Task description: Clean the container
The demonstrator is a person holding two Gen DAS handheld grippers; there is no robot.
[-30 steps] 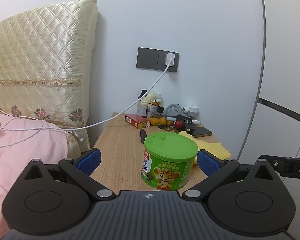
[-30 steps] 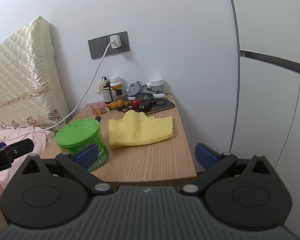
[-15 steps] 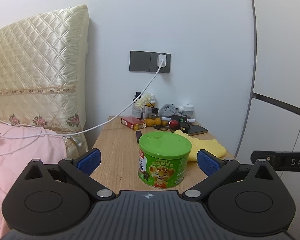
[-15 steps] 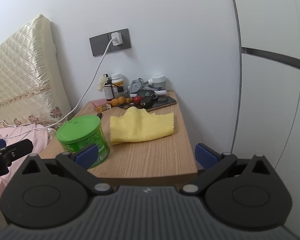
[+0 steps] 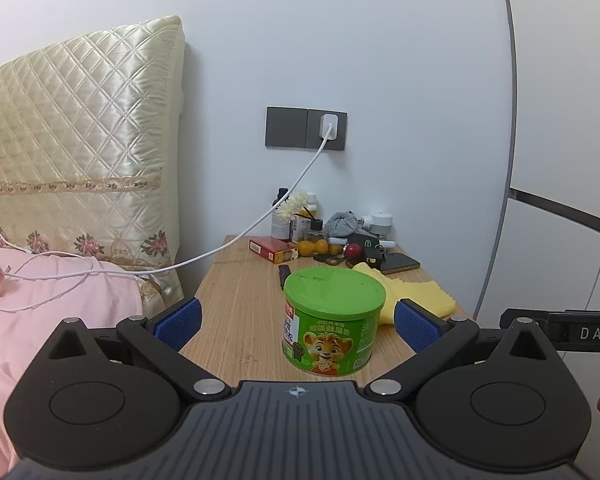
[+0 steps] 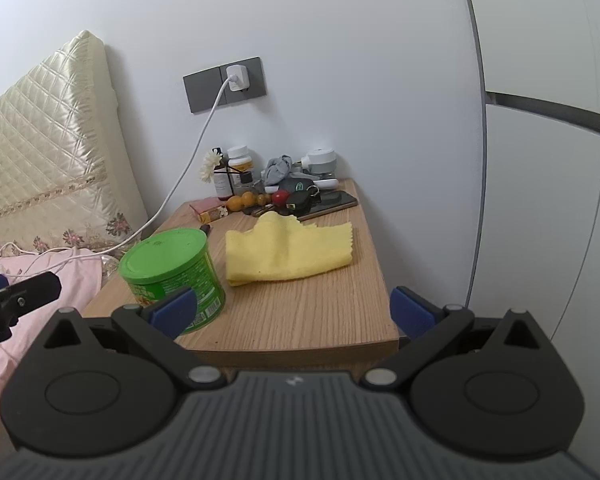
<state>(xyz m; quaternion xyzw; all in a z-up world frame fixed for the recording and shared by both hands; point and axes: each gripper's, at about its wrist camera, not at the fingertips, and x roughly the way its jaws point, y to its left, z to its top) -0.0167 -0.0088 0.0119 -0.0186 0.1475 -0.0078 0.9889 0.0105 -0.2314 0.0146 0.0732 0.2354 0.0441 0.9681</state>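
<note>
A green round container (image 5: 332,320) with a green lid and a lion cub on its label stands near the front of the wooden bedside table (image 5: 240,304). It also shows in the right wrist view (image 6: 172,268). A folded yellow cloth (image 6: 288,252) lies to its right; it also shows in the left wrist view (image 5: 416,296). My left gripper (image 5: 298,322) is open and empty, its blue pads on either side of the container without touching it. My right gripper (image 6: 292,312) is open and empty, short of the table's front edge.
Bottles, small oranges, a red box (image 5: 272,249), keys and a phone (image 6: 332,202) crowd the table's back. A white charging cable (image 5: 260,220) runs from the wall socket to the pink bedding (image 5: 52,304) on the left. A white wardrobe (image 6: 548,200) stands at the right.
My left gripper has drifted so the container sits further right between its pads. My right gripper has pulled back slightly and tilted, with the table a little lower in view.
</note>
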